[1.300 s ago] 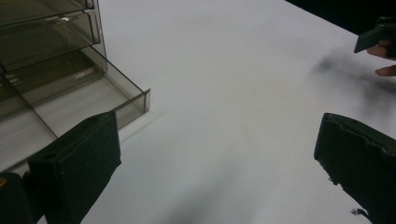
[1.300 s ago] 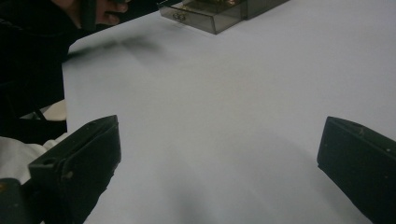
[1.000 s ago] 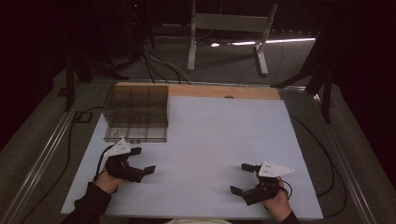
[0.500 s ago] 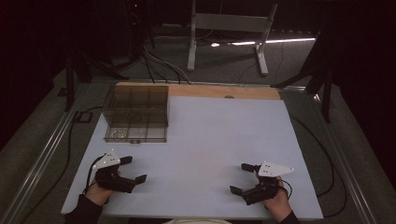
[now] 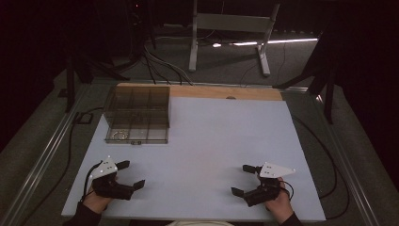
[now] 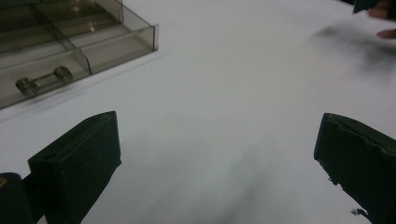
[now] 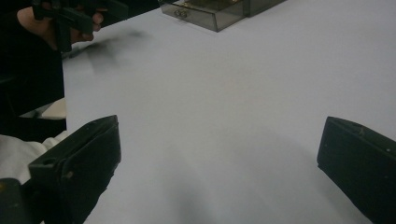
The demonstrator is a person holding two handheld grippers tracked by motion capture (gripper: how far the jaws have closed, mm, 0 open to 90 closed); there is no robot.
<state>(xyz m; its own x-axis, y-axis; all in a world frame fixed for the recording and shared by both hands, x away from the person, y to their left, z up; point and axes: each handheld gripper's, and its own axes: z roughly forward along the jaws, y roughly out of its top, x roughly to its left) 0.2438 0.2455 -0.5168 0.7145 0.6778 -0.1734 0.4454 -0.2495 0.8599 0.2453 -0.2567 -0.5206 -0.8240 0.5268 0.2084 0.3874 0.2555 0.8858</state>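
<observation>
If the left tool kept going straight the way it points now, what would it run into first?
Probably nothing soon: the left tool, jaws open, faces bare white table. The clear divided box lies off to one side; the other hand is far across, roughly that way.

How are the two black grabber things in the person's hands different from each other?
The left black two-jaw gripper sits near the table's left front corner, closer to the smoky clear plastic compartment box; the right black two-jaw gripper sits toward the right front, farther from that box. The left one's grey plate looks small and tilted; the right one's looks longer and flatter. Both are open, hold nothing, point inward over the white table, and are held in a hand.
</observation>
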